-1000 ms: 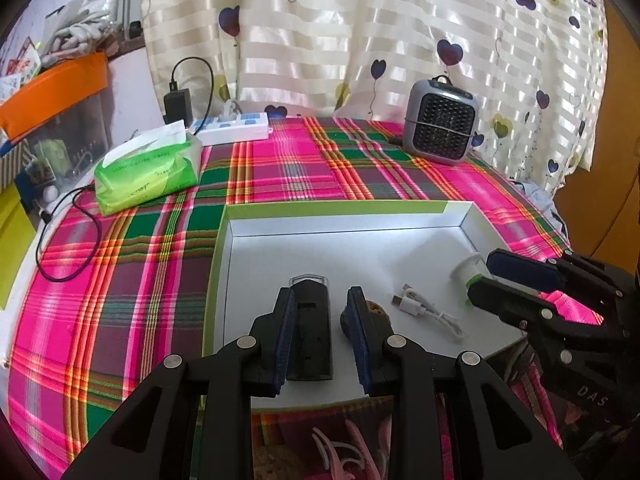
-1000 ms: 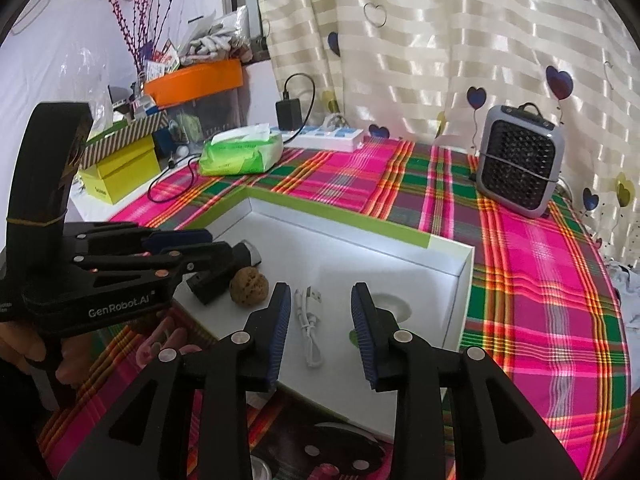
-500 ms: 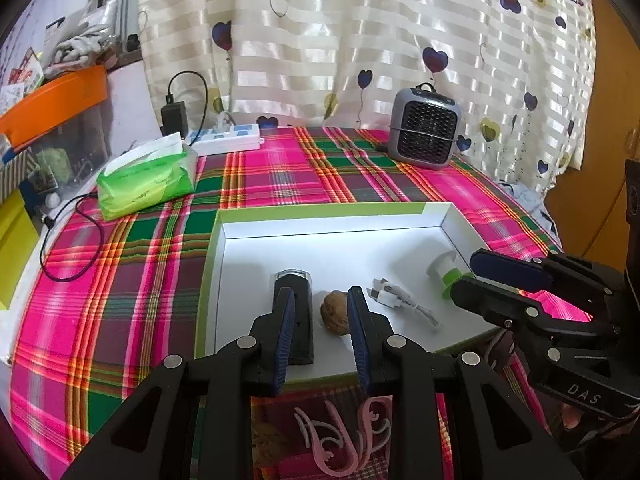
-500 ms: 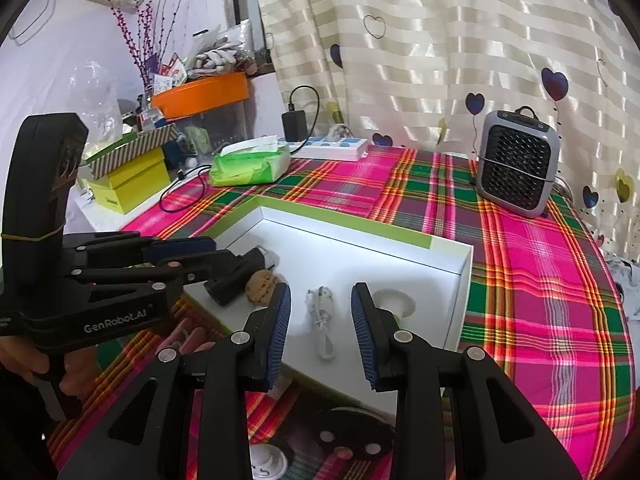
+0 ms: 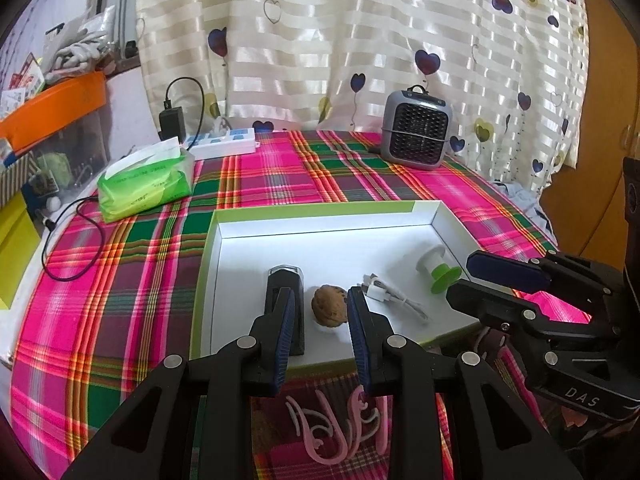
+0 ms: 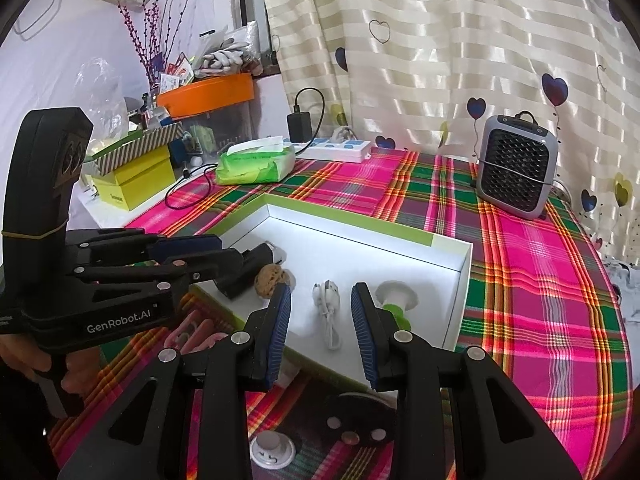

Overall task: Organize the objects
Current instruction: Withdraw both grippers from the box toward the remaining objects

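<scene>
White shallow cardboard tray (image 5: 448, 216) on the plaid-clothed desk (image 5: 120, 300) holds 4 items; both left tongs (image 5: 320, 330) and right tongs (image 6: 320, 330) hover part-open, empty; the round brown walnut (image 5: 329, 310) could roll if nudged; the pink plastic hook (image 5: 340, 432) lies outside.

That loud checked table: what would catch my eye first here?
The pink and green plaid cloth fills the table. On it lies a shallow white box holding a black device, a walnut, a white cable and a green-and-white spool. A grey mini heater stands by the curtain.
</scene>
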`<action>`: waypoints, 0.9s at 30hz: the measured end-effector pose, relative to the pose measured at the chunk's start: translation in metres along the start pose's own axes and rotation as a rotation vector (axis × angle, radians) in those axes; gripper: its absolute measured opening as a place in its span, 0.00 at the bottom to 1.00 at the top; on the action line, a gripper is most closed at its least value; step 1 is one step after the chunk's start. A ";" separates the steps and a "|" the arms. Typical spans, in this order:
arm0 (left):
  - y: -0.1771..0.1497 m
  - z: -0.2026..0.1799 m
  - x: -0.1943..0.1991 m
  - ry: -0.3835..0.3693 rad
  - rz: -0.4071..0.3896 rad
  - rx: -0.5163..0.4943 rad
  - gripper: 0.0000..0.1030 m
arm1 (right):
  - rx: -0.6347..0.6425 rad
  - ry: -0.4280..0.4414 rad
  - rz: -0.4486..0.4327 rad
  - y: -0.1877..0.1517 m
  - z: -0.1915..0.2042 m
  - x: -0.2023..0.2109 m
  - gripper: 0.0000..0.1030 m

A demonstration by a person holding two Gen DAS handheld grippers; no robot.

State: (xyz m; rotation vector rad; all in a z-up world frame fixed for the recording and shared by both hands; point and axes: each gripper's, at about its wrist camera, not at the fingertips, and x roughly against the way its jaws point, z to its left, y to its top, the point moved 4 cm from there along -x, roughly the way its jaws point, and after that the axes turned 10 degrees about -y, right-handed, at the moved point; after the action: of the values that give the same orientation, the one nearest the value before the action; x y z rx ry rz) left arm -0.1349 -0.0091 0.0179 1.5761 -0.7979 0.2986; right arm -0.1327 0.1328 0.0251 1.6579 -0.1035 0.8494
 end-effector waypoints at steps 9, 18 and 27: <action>-0.008 -0.010 0.007 -0.027 0.000 -0.011 0.24 | -0.012 -0.008 0.012 -0.009 -0.002 0.014 0.32; -0.015 -0.023 0.011 -0.063 0.003 -0.029 0.24 | -0.043 -0.025 0.028 -0.020 -0.013 0.028 0.32; -0.026 -0.034 0.015 -0.091 0.018 -0.030 0.24 | -0.046 -0.045 0.034 -0.029 -0.018 0.040 0.32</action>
State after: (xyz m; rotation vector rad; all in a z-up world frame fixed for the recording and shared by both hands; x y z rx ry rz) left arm -0.0987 0.0178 0.0129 1.5639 -0.8830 0.2282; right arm -0.0974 0.1715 0.0252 1.6360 -0.1816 0.8303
